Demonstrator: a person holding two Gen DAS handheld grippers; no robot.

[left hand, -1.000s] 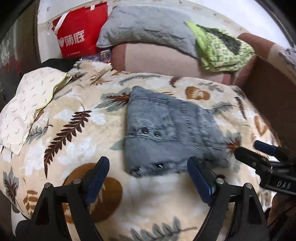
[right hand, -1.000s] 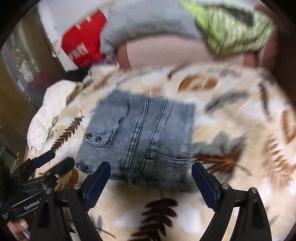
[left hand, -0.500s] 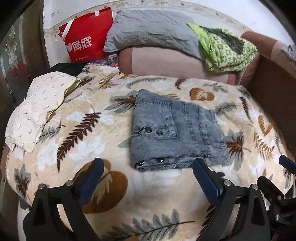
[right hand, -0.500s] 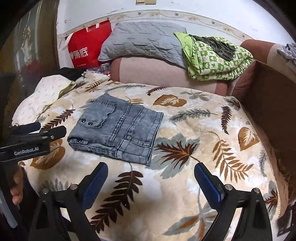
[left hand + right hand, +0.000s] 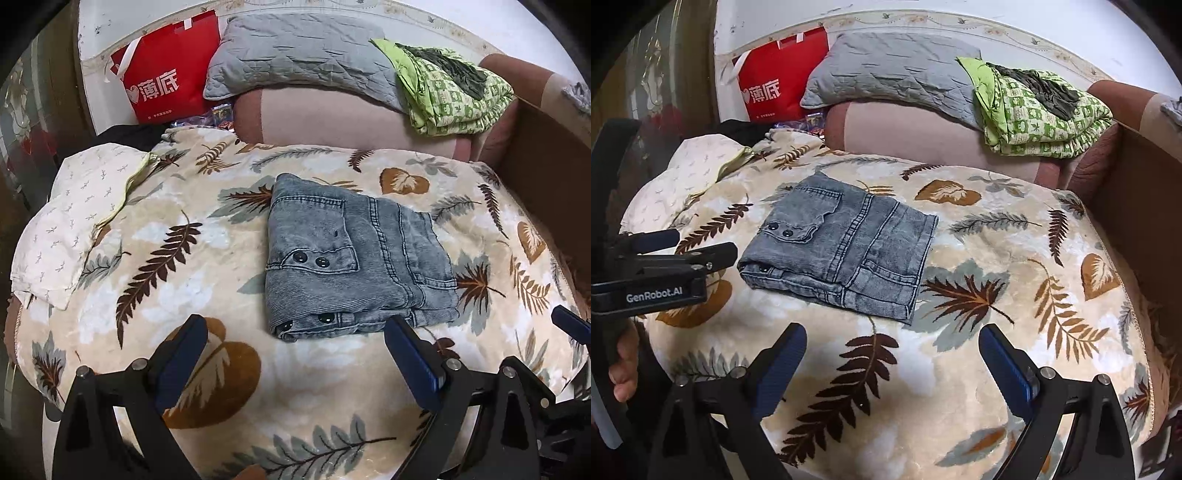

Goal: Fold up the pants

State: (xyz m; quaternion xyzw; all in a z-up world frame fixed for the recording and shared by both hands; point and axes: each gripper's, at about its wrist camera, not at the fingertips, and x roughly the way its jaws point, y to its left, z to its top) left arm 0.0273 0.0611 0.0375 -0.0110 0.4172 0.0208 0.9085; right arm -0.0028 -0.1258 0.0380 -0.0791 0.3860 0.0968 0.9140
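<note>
The grey denim pants (image 5: 354, 254) lie folded into a compact rectangle on the leaf-print blanket (image 5: 177, 258), pocket buttons facing up. They also show in the right wrist view (image 5: 846, 247). My left gripper (image 5: 295, 350) is open and empty, held just short of the pants' near edge. My right gripper (image 5: 892, 358) is open and empty, further back from the pants over the blanket. In the right wrist view the left gripper (image 5: 690, 245) shows from the side at the left, close to the pants' left end, not touching them.
A red bag (image 5: 166, 85), a grey pillow (image 5: 303, 59) and a green patterned cloth (image 5: 454, 96) lie at the back on a pink bolster (image 5: 332, 122). A white pillow (image 5: 74, 218) lies at the left. A brown wall (image 5: 1145, 192) borders the right.
Both grippers have pulled back from the folded pants, so the pants look smaller and farther. The pants have stayed in place, and both grippers stay open.
</note>
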